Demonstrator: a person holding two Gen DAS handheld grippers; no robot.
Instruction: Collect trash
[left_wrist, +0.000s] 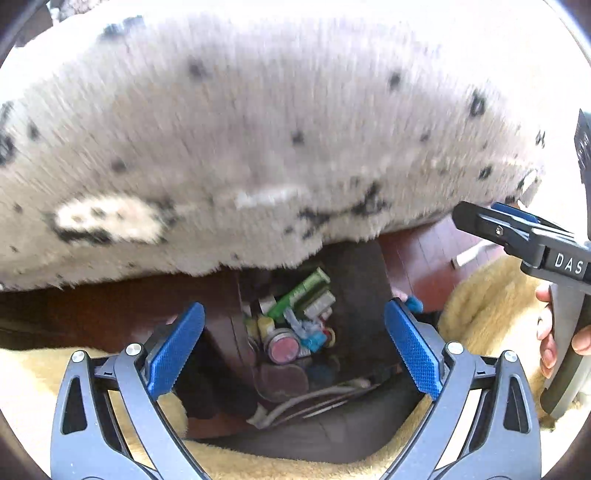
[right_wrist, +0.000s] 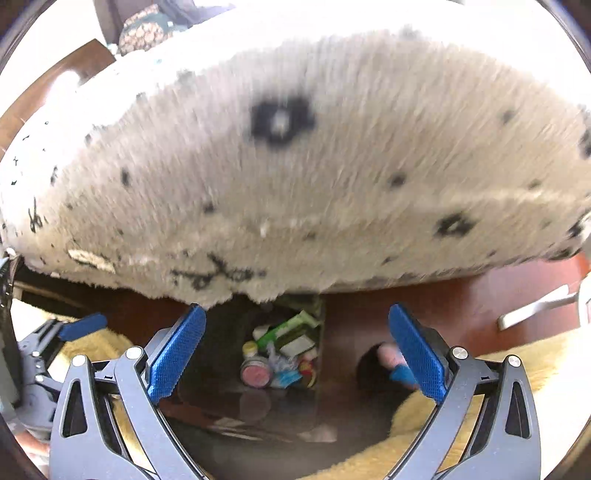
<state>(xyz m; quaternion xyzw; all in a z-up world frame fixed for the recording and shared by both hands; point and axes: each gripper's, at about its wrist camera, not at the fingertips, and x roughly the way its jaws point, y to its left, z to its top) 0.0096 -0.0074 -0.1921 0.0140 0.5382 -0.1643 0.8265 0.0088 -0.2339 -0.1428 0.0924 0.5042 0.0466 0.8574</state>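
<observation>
fluffy spotted cover (left_wrist: 258, 140): hangs low over the bin opening, could flop down and block the drop.
trash bin (left_wrist: 362, 295): dark, on the floor, already stuffed with wrappers, tubs and a pink-lidded jar (left_wrist: 283, 349); could overflow.
left hand-held gripper (left_wrist: 293, 349): spread wide, empty, angled down over the bin.
right hand-held gripper (right_wrist: 295, 350): same, wide apart, empty, pointing down.
</observation>
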